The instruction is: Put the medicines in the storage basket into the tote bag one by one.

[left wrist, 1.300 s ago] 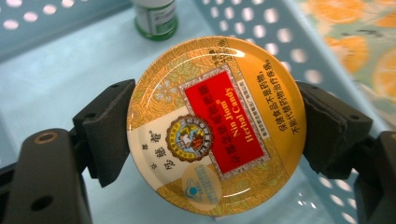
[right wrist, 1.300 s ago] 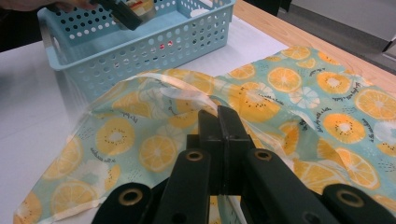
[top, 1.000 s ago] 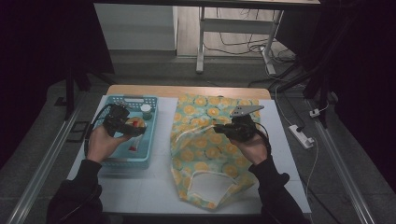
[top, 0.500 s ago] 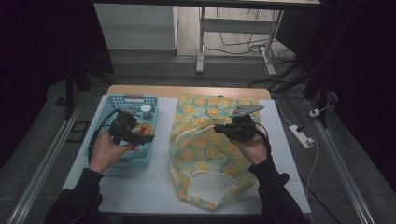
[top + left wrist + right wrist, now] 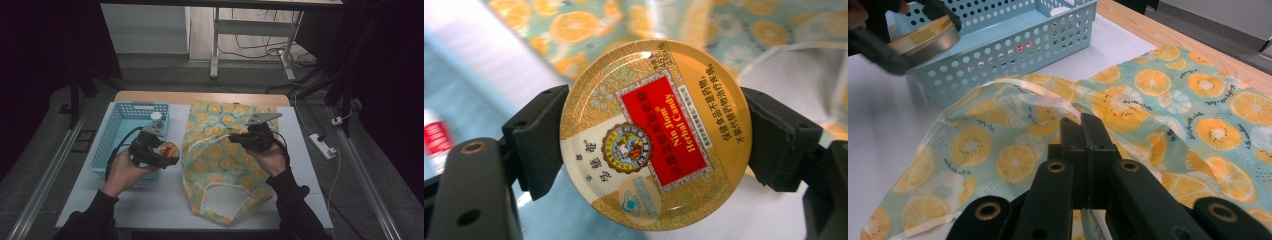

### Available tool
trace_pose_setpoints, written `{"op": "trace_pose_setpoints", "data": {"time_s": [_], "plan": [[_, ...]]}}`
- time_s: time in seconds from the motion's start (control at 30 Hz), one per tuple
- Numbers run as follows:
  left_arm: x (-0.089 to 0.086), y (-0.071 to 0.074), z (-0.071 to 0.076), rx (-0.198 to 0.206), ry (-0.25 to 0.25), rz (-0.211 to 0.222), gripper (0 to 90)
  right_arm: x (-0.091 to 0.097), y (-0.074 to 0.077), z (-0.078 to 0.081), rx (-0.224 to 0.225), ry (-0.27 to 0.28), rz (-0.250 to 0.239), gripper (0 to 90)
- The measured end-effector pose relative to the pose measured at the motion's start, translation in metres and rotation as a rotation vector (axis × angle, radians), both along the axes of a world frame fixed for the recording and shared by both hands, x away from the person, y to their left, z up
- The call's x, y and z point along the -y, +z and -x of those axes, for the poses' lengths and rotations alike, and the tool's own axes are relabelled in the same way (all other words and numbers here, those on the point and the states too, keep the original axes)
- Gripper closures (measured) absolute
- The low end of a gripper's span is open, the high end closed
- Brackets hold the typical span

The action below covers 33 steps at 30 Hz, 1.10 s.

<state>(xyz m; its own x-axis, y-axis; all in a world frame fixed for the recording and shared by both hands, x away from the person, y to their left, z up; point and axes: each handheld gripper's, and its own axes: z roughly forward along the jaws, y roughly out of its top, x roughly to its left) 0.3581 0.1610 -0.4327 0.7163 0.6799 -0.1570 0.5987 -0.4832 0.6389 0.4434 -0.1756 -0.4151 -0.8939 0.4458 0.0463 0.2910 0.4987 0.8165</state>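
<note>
The left gripper [image 5: 167, 154], left of centre in the high view, is clamped on a round candy tin [image 5: 655, 135] already lifted clear of the blue basket [image 5: 116, 134], while the bag's [image 5: 220, 165] rim is pinched by the right gripper [image 5: 1082, 125], so insertion remains.

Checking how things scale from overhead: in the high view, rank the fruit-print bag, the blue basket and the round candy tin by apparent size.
1. fruit-print bag
2. blue basket
3. candy tin, raised nearer the camera, yet plainly smallest.
</note>
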Motion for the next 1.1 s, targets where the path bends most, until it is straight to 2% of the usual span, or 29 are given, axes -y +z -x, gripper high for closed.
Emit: {"op": "trace_pose_setpoints", "data": {"time_s": [0.17, 0.57, 0.77, 0.9, 1.1], "plan": [[0.020, -0.001, 0.006, 0.017, -0.052, -0.017, 20.5, 0.000, 0.000, 0.000, 0.000, -0.001, 0.001, 90.0], [0.063, -0.012, 0.007, 0.023, -0.152, -0.012, 20.4, 0.000, 0.000, 0.000, 0.002, -0.002, -0.003, 90.0], [0.081, -0.019, 0.004, 0.016, -0.177, -0.004, 20.4, 0.000, 0.000, 0.000, 0.004, -0.001, -0.004, 90.0], [0.094, -0.023, 0.002, 0.021, -0.194, -0.024, 20.4, 0.001, 0.000, 0.000, 0.005, -0.003, -0.005, 90.0], [0.107, -0.032, -0.007, 0.006, -0.196, -0.004, 20.4, 0.001, -0.001, -0.001, 0.006, -0.004, -0.007, 90.0]]}}
